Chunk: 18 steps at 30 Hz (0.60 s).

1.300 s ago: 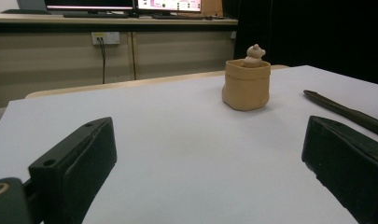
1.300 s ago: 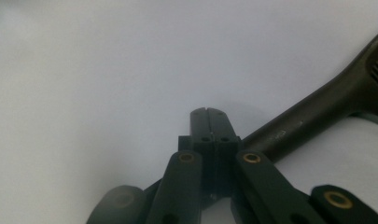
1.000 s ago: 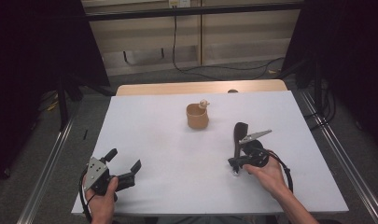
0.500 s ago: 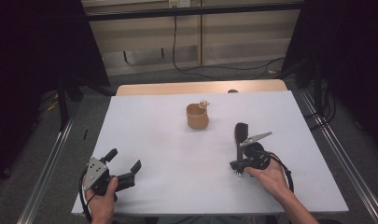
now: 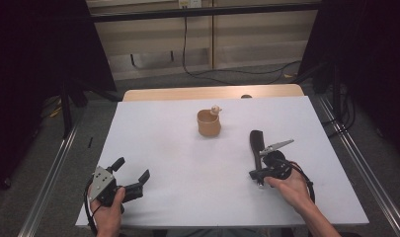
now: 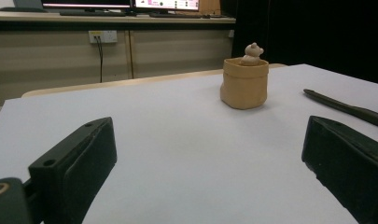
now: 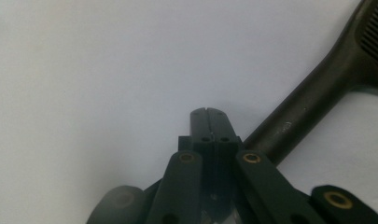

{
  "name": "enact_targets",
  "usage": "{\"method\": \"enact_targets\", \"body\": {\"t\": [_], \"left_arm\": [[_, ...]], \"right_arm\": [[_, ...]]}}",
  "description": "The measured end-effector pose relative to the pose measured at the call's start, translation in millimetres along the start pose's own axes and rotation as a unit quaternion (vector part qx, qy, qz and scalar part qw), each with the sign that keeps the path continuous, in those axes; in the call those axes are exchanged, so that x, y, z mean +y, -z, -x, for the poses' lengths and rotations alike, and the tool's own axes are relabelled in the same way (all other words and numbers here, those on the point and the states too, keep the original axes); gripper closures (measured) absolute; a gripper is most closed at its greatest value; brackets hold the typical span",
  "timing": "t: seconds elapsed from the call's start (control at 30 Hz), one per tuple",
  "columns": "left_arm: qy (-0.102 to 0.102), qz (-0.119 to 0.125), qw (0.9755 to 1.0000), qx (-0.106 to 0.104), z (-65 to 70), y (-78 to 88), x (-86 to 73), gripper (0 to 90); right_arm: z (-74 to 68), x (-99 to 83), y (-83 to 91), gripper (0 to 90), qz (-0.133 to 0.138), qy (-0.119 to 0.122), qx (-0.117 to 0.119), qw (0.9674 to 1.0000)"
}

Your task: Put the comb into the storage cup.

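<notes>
A tan cup with a small pale figure on its rim stands in the middle of the white table. A long black tool lies to its right. My right gripper is at the near end of that tool. In the right gripper view this gripper points down at the table with its jaws shut and nothing between them, and the tool's handle runs beside them. My left gripper rests near the front left edge. It is open and faces the cup from well back.
The black tool reaches across the right side of the left gripper view. A wooden strip edges the table's far side. Cables run along the floor behind it, and metal rails flank the table.
My right gripper has shifted slightly toward the near edge, staying shut. The left gripper, the cup and the black tool have not moved.
</notes>
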<state>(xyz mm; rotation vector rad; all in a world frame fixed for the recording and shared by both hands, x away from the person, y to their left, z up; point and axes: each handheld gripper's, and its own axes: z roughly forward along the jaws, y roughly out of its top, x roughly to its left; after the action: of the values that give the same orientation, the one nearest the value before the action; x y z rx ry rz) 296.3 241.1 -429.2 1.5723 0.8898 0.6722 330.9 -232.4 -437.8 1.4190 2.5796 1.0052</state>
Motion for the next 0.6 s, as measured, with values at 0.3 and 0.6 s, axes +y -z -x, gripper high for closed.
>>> {"method": "enact_targets", "body": {"t": [0.3, 0.6], "left_arm": [[-0.004, -0.003, 1.0, 0.001, 1.2, -1.3, -0.1, 3.3], [-0.006, -0.004, 1.0, -0.002, 2.0, -2.1, -0.2, 3.3]], "right_arm": [[0.0, -1.9, 2.5, 90.0, 0.0, 0.003, -0.001, 1.0], [-1.9, -12.0, 12.3, 90.0, 0.026, 0.003, 0.026, 0.9993]]}}
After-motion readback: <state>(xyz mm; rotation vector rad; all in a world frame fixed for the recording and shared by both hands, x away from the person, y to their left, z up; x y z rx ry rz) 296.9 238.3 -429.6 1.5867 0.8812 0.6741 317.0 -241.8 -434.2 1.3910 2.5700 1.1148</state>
